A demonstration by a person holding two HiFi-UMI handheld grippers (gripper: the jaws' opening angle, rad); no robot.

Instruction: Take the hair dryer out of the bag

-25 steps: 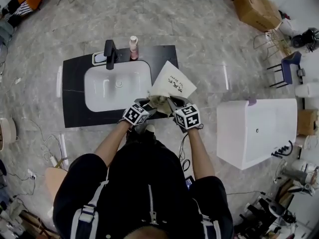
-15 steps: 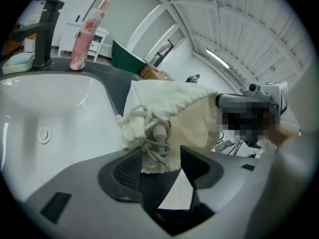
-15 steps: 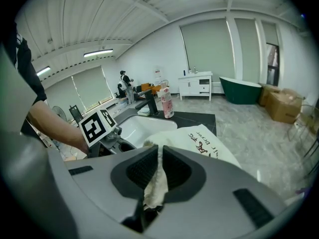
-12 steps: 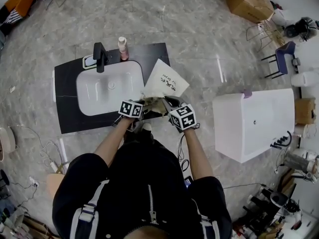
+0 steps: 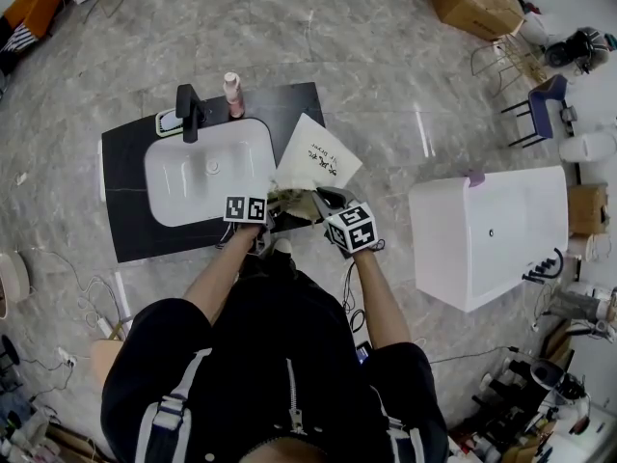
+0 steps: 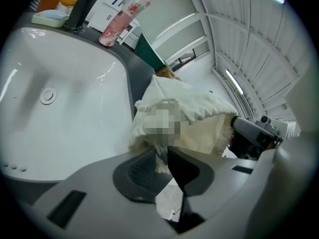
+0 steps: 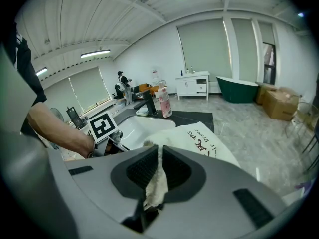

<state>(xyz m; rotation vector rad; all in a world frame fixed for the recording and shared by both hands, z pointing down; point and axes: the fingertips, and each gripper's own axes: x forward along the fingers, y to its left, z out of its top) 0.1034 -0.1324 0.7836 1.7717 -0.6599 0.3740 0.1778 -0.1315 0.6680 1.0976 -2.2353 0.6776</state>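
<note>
The left hand-held gripper has just been closing its jaws and pinches the frayed rim of the cream bag. The right hand-held gripper is clamped on that rim too. The bag lies on the black tabletop, just right of the white sink. The floor is grey marble, and a white bathtub stands nearby. The hair dryer is out of sight.

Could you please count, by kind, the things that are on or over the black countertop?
Sink basin: 1
Faucet: 1
Pink bottle: 1
Soap dish: 1
Cloth bag: 1
Total: 5
</note>
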